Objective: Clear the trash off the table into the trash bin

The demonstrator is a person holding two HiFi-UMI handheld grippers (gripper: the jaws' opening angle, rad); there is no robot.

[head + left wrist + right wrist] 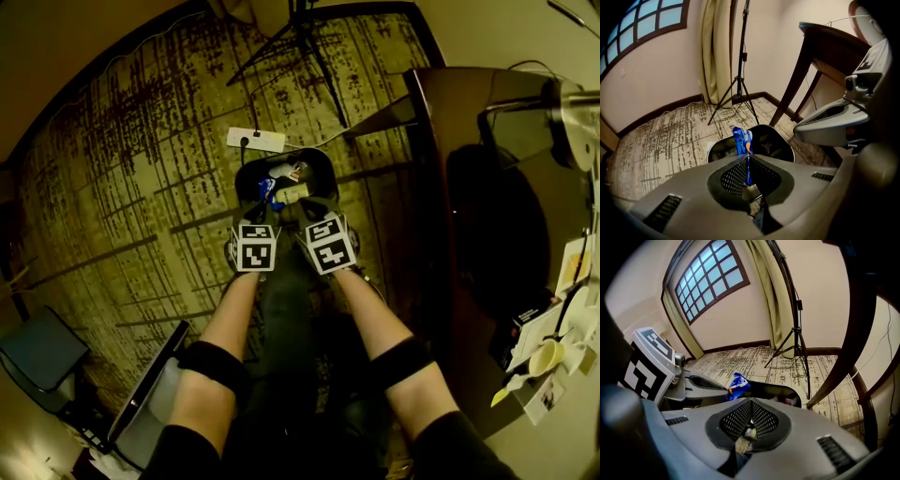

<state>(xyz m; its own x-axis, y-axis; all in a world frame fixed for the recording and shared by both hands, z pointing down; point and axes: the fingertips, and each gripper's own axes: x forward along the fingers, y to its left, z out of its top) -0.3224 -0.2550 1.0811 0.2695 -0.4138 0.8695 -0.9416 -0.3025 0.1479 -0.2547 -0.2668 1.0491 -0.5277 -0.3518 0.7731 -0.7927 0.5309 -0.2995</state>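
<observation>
Over trash bin [780, 140], left hand-held gripper [747, 161] clamps blue wrapper [742, 140] for dropping; right hand-held gripper [751, 420] apparently pinches pale scrap [749, 432].

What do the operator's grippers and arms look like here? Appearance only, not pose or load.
The left hand-held gripper and right hand-held gripper have grey moulded shells, black perforated jaw pads and slotted vents. Each carries a white cube with black square markers. The person wears a black band around each arm near the elbow, with dark sleeves above.
</observation>
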